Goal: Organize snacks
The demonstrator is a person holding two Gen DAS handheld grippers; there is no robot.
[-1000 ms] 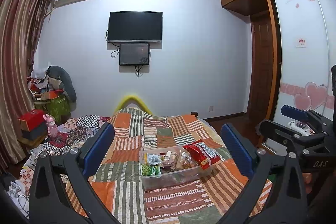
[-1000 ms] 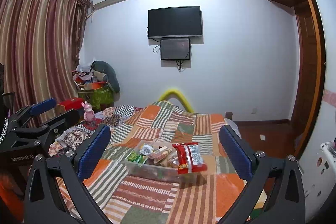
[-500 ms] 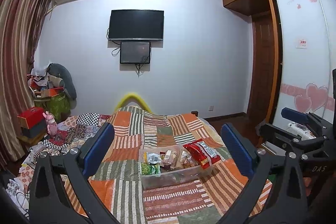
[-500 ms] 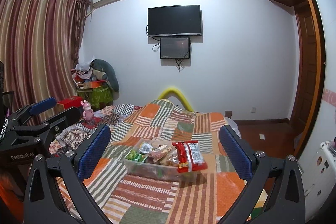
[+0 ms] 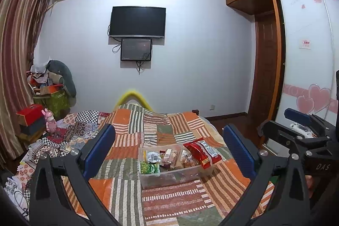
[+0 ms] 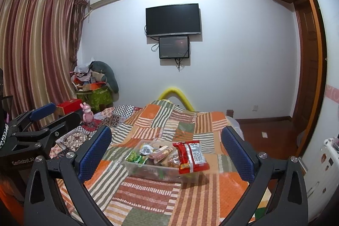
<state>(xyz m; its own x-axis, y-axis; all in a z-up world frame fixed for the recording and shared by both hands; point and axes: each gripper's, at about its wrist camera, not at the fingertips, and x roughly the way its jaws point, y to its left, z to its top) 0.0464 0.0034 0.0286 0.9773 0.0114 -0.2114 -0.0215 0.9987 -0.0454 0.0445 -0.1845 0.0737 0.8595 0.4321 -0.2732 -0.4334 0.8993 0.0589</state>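
Clear plastic bin of snacks sits on a patchwork quilt covering the bed. Inside lie a green packet, brown wrapped snacks and other small packs; a red bag rests across the bin's right rim, partly hanging outside. Left gripper and right gripper both hover near the viewer, short of the bin, blue-padded fingers spread wide apart and holding nothing. On the far wall hang a television and a smaller screen.
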